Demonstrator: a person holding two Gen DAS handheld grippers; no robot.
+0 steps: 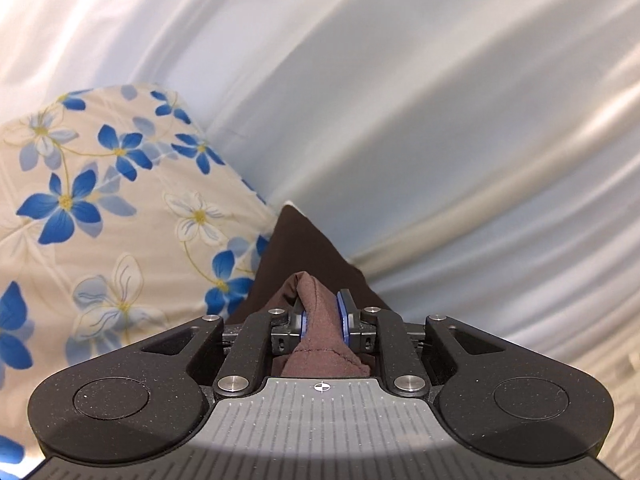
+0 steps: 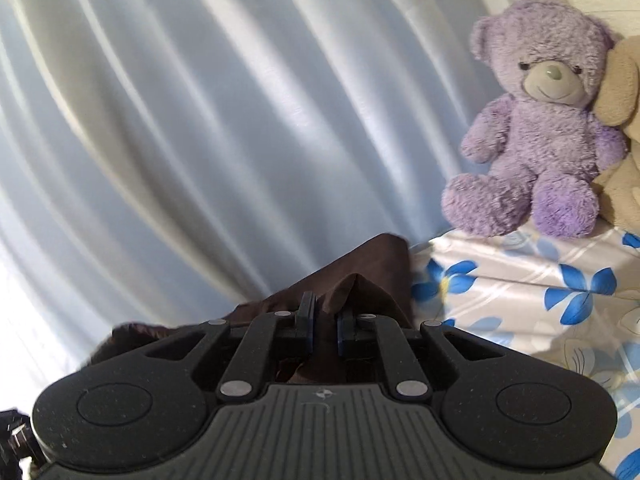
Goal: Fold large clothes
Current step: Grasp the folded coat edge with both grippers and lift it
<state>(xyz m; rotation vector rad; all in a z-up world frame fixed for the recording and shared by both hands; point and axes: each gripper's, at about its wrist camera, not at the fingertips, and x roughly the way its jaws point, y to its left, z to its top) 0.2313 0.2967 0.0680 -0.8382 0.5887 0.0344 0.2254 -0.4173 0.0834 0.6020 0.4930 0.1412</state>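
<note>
The left hand-held gripper has its two black fingers with blue pads nearly together, and between them sits a bunched fold of the dark brown soft fabric garment. The pads press on the cloth from both sides, so the grip is firm. From the pinch the brown cloth runs away toward 12 o'clock as a dark triangle and also falls back toward the camera, where a stitched hem is visible.

In the left wrist view, a cream quilt with blue and white flowers fills the area from 8 to 10 o'clock of the gripper, touching the edge of the brown cloth. Behind everything hangs a pale blue-white curtain with long soft folds, blurred.

The right hand-held gripper is also almost closed — its fingers clamp another part of the same brown garment. Here the cloth rises in a small peak between the fingers and spreads out toward 9 o'clock, partly behind the gripper's body.

At 2 o'clock in the right wrist view, a purple plush teddy bear sits upright on the folded floral quilt. A beige plush toy leans on it at the frame edge. The same pale curtain covers the rest of this view.
</note>
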